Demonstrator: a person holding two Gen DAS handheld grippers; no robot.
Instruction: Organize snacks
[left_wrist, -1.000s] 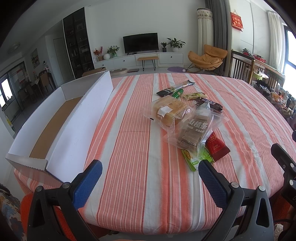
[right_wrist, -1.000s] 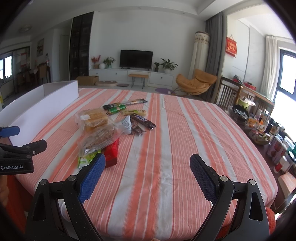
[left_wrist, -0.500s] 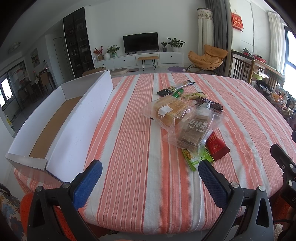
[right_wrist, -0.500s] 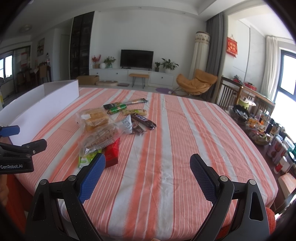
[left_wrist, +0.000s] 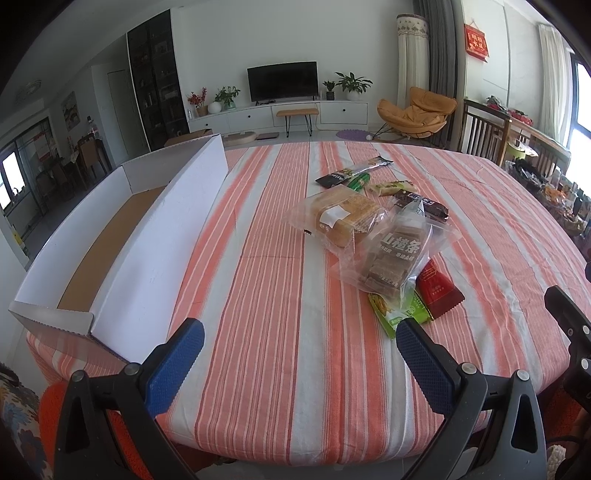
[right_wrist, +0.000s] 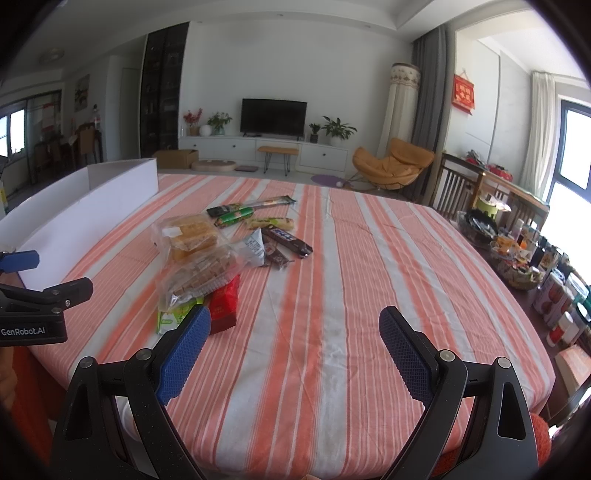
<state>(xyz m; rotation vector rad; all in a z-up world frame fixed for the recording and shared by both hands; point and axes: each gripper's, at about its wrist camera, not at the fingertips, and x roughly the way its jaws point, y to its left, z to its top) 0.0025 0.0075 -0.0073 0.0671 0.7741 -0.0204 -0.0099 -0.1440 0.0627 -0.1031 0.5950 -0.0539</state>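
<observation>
Now both tongs, left gripper (left_wrist: 299, 339) and right gripper (right_wrist: 295, 328), hang wide open and empty at the table's near edge, the snack pile (left_wrist: 376, 236) heaped mid-cloth beside the white box (left_wrist: 122, 240), and those slippery overlapping bags could drag neighbours along.

Striped tablecloth (left_wrist: 280, 280) covers table; white box (left_wrist: 122, 236) at left edge, snack pile (left_wrist: 384, 236) mid-table.
</observation>
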